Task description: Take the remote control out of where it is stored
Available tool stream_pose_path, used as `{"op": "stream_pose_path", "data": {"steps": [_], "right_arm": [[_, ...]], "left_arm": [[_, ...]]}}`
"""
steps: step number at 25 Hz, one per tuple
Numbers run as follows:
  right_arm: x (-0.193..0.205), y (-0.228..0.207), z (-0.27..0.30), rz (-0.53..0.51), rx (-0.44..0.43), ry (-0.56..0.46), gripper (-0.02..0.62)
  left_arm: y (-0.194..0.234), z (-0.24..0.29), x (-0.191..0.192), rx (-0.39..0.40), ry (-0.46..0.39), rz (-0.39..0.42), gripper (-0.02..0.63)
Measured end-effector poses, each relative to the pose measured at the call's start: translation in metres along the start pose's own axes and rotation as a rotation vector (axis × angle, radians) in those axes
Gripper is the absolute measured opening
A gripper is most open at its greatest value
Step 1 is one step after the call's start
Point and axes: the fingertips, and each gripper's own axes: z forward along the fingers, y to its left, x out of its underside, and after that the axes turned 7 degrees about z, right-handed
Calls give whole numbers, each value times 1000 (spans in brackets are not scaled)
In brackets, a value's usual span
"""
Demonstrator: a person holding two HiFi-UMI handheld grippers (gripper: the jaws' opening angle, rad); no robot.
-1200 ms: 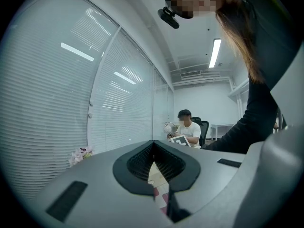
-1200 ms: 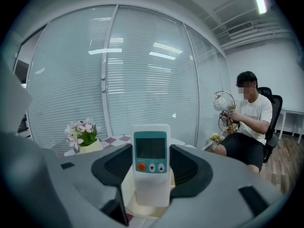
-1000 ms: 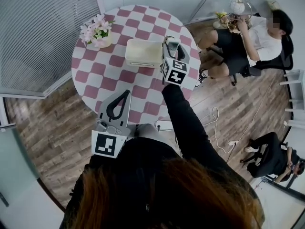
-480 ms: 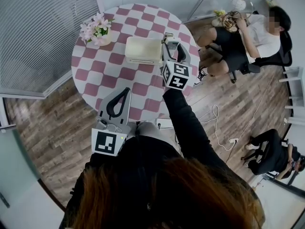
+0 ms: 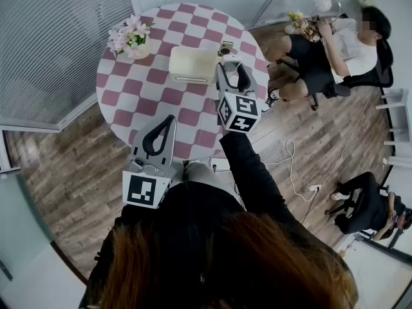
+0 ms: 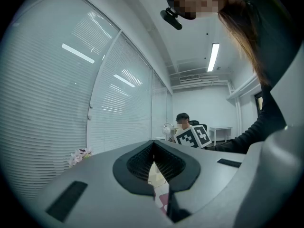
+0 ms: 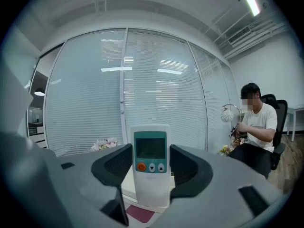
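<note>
The remote control is white with a teal face, a small screen and an orange button. It stands upright between the jaws of my right gripper, which is shut on it. In the head view that right gripper hangs over the right side of the round checkered table, just right of the cream storage box; the remote's tip sticks out beyond the jaws. My left gripper is shut and holds nothing, above the table's near edge. In its own view the left gripper points across the table.
A pot of pink flowers stands at the table's far left. A person sits in a chair right of the table, another person is at the lower right. A white cable lies on the wood floor. Glass walls with blinds ring the table.
My right gripper has drawn back from the box toward me, carrying the remote. The left gripper has stayed in place.
</note>
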Motion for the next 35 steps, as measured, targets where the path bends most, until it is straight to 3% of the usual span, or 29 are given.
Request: {"op": "stream_pose_path", "data": {"steps": [12, 24, 30, 35], "right_arm": [[0, 18, -41, -23, -47, 12, 256], [19, 26, -91, -26, -93, 91, 256], [83, 27, -93, 3, -191, 337, 256], [133, 14, -89, -58, -193, 551, 256]], "left_arm": [[1, -3, 0, -7, -7, -4, 9], [-1, -1, 0, 5, -4, -4, 9], [0, 0, 1, 6, 1, -12, 9], [1, 1, 5, 2, 6, -23, 9]]}}
